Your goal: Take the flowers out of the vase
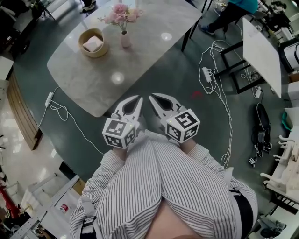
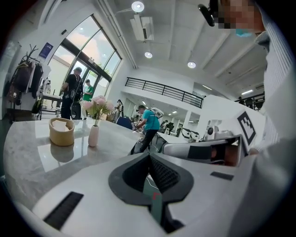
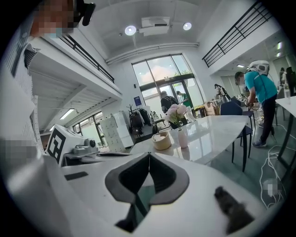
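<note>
A small pale vase (image 1: 125, 39) holding pink flowers (image 1: 120, 13) stands upright on the far part of a marble table (image 1: 140, 60). Both grippers hover over the floor short of the table's near edge, side by side and well away from the vase. My left gripper (image 1: 138, 99) is shut with nothing in it, and so is my right gripper (image 1: 152, 98). The left gripper view has its closed tips (image 2: 149, 155) low in the middle, with the vase (image 2: 93, 135) and flowers (image 2: 97, 106) far off to the left. From the right gripper (image 3: 149, 154) the vase (image 3: 183, 138) stands ahead, slightly right.
A round wooden bowl (image 1: 93, 43) with a white cloth sits left of the vase. White cables and a power strip (image 1: 207, 73) lie on the floor to the right, beside a white table (image 1: 261, 49). A person in a teal top (image 1: 238, 7) stands beyond the marble table.
</note>
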The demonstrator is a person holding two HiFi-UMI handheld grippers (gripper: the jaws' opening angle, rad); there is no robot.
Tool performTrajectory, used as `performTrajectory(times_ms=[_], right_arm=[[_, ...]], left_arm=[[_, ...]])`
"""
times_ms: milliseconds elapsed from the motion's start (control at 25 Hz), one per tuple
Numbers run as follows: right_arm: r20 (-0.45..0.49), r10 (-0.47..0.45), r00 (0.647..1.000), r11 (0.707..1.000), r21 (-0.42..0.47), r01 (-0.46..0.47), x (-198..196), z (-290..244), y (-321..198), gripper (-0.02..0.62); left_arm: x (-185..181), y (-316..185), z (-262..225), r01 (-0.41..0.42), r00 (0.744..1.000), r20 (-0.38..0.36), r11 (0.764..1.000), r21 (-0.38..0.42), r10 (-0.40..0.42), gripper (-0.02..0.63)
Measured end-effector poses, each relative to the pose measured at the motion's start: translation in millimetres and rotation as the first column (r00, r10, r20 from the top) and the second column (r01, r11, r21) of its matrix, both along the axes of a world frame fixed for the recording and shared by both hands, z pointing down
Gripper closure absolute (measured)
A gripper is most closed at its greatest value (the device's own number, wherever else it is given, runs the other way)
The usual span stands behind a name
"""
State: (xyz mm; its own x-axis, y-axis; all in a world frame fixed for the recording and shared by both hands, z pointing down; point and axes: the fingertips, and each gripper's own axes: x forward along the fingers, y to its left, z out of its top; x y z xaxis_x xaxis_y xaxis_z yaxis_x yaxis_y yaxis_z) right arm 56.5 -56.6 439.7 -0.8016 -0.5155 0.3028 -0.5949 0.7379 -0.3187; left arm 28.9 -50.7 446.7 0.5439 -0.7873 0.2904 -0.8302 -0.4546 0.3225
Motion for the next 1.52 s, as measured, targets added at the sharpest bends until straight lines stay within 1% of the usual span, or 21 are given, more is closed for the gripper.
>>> performTrajectory(times_ms=[160,440,720,960,1160,1320,1520], right_arm=[[-0.025,-0.014,1.000,1.000,0.002,0.014,-11,-1,-31,0.580],[-0.046,-0.034,0.998,0.999,0.016,0.035,-44,-10,-91,0.580],[-0.052,-0.019,0.998,1.000,0.014,0.020,-77,-10,-155,0.580],[-0.048,0.005,0.999,1.000,0.017,-0.005,-94,-10,-204,0.580],[-0.055,0.002,0.998,1.000,0.000,-0.002,-113,-2,-227,0.580],[-0.054,0.008,0.998,1.000,-0.021,-0.009,-126,4,-229,0.580],[-0.055,0.011,0.998,0.999,-0.044,-0.013,-125,11,-233,0.580]], left_arm=[[-7,-32,-4,-0.014,1.000,0.005,1.000,0.005,0.014,0.594],[-41,-99,-18,-0.007,1.000,0.016,0.999,0.031,0.006,0.594],[-65,-161,-18,-0.049,0.999,0.021,0.998,0.028,0.049,0.594],[-82,-205,-13,-0.065,0.998,0.013,0.998,0.017,0.064,0.594],[-96,-222,-4,-0.075,0.997,0.018,0.997,-0.011,0.075,0.594],[-105,-223,5,-0.078,0.997,0.015,0.996,-0.038,0.079,0.594],[-109,-234,8,-0.060,0.998,0.000,0.997,-0.050,0.061,0.594]])
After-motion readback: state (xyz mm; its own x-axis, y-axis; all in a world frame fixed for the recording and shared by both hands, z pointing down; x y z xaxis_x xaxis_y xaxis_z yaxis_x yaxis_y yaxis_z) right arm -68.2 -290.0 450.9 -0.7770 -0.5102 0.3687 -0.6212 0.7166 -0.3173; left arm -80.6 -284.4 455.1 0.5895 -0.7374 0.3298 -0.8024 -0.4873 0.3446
